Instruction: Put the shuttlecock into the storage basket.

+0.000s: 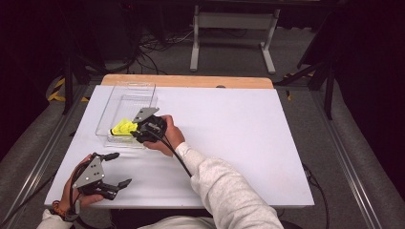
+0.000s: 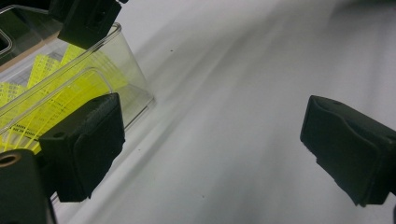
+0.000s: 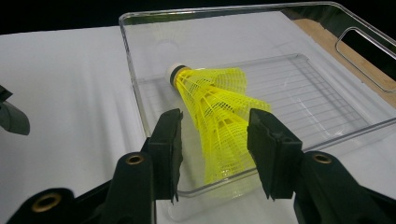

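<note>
A yellow shuttlecock [image 1: 123, 127] lies in the near end of a clear plastic tray [image 1: 114, 98] at the table's left. In the right gripper view the shuttlecock [image 3: 217, 109] rests with its white cork tip pointing away, inside the tray [image 3: 135, 88]. My right gripper [image 3: 215, 154] is open, its jaws either side of the skirt with a gap showing. From above, the right gripper [image 1: 134, 134] sits at the tray's near edge. My left gripper [image 1: 122, 169] is open near the front left corner, and nothing is between its jaws [image 2: 212, 140]. It faces the tray [image 2: 135, 74] and shuttlecock [image 2: 56, 100].
The white table top [image 1: 239, 138] stretches to the right of the tray. A wooden strip [image 1: 191, 81] runs along the far edge. Beyond it are floor cables and a metal stand [image 1: 234, 28]. The tray has handle cut-outs [image 3: 369, 60] at its ends.
</note>
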The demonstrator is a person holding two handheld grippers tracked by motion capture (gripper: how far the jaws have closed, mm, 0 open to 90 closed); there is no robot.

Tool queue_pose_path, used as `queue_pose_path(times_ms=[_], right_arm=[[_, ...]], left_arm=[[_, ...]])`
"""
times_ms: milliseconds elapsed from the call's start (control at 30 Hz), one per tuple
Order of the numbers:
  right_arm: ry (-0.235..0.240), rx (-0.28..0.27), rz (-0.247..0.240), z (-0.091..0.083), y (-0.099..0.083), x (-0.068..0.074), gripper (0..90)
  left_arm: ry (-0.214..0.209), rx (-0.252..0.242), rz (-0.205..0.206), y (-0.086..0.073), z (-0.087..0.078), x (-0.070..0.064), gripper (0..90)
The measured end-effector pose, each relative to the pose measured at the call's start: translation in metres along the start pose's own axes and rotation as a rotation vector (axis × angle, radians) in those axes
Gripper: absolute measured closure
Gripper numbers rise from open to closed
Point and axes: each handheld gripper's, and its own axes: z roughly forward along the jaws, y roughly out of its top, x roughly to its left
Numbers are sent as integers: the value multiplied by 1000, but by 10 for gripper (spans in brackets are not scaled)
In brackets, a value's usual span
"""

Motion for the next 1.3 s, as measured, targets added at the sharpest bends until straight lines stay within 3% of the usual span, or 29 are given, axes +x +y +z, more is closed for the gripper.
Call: queue_pose_path(times_ms=[733, 1300], right_arm=[[-16, -51, -62, -17, -1, 4, 501], [-37, -71, -71, -26, -6, 4, 431]], left_arm=[[2, 3, 4, 0, 0, 0, 74], [5, 2, -1, 0, -1, 0, 74]])
